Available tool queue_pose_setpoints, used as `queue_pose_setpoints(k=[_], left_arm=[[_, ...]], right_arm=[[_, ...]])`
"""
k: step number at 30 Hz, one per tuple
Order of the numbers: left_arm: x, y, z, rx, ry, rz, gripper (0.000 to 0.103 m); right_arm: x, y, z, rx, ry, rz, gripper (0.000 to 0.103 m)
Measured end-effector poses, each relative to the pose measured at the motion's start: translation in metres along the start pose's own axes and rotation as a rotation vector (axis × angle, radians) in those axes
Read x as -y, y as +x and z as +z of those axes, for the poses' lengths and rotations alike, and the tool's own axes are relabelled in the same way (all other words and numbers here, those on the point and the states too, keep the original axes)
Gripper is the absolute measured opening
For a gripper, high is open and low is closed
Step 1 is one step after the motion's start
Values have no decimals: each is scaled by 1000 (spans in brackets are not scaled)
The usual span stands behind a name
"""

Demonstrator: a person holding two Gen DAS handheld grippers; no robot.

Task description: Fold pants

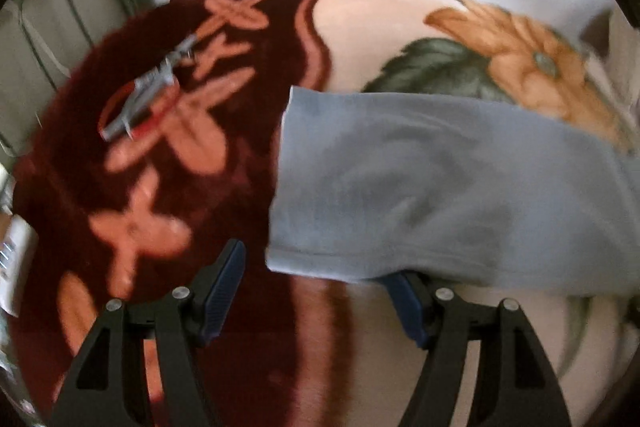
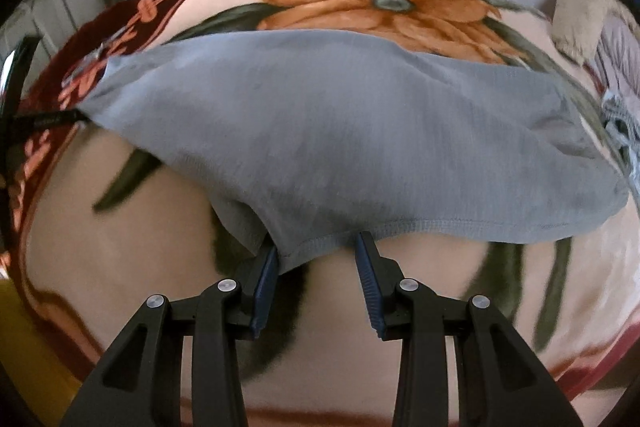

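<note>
Both jaws apart, grey pants [image 2: 340, 131] on floral blanket [image 2: 120, 227], no legible writing

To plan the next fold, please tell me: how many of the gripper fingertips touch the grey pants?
2 at least. The left gripper has its right fingertip under the pants edge; the right gripper's left fingertip meets the hem. The others look clear.
</note>
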State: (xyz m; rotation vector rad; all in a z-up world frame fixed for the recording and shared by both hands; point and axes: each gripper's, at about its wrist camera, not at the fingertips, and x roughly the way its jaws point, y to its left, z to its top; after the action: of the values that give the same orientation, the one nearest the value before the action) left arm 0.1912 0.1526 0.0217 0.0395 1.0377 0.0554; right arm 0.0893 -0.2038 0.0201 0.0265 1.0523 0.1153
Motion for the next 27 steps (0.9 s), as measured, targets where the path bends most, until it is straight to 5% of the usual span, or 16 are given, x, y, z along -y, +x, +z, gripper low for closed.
queue_pose_setpoints(k=[7,12,20,27], left_arm=[[5,10,-1,-85,-141,-95,68],[6,11,6,-108,-200,-215,7],[6,-10,28,-76,-72,-104,3],[14,11,27,-195,90,-36,15]], right_arm=[[6,-2,-1,0,47,36,39],[8,-3,1,1,68,56,39],[13,-26,14,58,102,105,39],[14,-25,16,46,91,113,39]])
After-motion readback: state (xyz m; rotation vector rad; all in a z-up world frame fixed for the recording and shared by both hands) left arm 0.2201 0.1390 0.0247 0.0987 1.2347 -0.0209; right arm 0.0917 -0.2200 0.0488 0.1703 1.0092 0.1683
